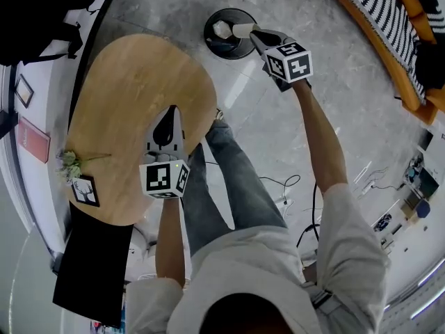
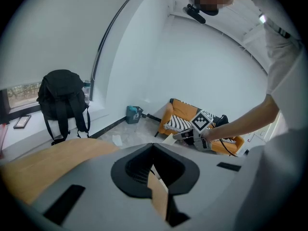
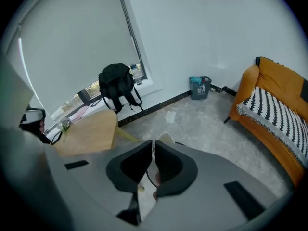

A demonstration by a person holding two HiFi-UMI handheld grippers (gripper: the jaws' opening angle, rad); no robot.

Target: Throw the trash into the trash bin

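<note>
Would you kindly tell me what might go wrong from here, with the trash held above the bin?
1. The white trash, pinched in the right hand-held gripper, hangs over the black trash bin. How high is unclear, so light paper released here might drift past the rim.
2. It may cling to the closed jaws rather than drop.
3. Loose cables lie beside the person's leg, a possible trip hazard.

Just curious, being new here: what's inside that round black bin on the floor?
Only a dark inside shows in the black bin. The white trash, pinched in the right claw, hangs over its mouth and covers part of it; the bottom is hidden.
</note>
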